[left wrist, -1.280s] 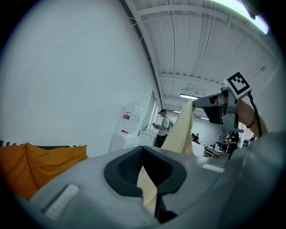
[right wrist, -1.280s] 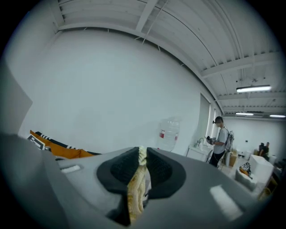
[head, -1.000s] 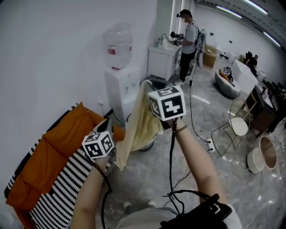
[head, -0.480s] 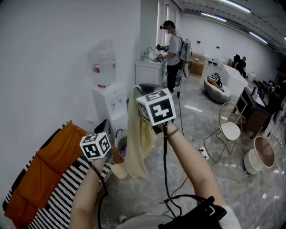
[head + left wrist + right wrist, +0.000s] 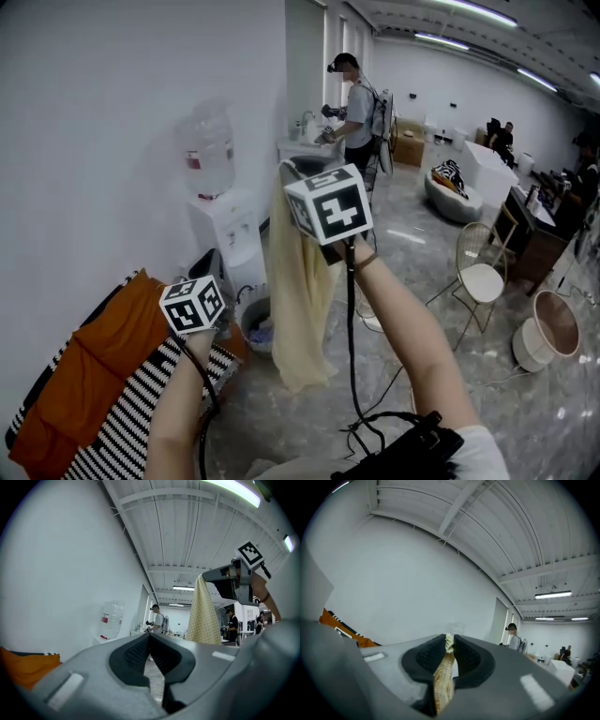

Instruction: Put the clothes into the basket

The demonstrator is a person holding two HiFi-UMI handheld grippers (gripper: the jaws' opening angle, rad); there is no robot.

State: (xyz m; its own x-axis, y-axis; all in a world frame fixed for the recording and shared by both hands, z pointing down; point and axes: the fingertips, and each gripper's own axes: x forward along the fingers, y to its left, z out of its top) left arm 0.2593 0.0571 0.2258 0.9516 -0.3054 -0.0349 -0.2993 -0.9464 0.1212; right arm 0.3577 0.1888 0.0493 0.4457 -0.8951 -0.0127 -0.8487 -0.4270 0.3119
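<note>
Though limp, pale checked cloth point(image 5: 300, 291) between ribbed pads point(image 5: 429, 656) of right tool point(image 5: 449, 640)

Open-plan workroom or lab: water dispenser point(image 5: 223, 225) at left wall, ceiling strip lights point(image 5: 448, 39), polished floor point(image 5: 422, 234), wire chair point(image 5: 480, 267) right, person point(image 5: 359, 117) far.

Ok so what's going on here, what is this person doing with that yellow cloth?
A person is working with a hand-held gripper in each hand. The right hand-held gripper is clamped on the top of a pale yellow cloth, which hangs free in the air. The left hand-held gripper is shut and empty, lower down near the orange cover. The basket sits on the floor by the water dispenser, and the cloth is not in it yet.
</note>
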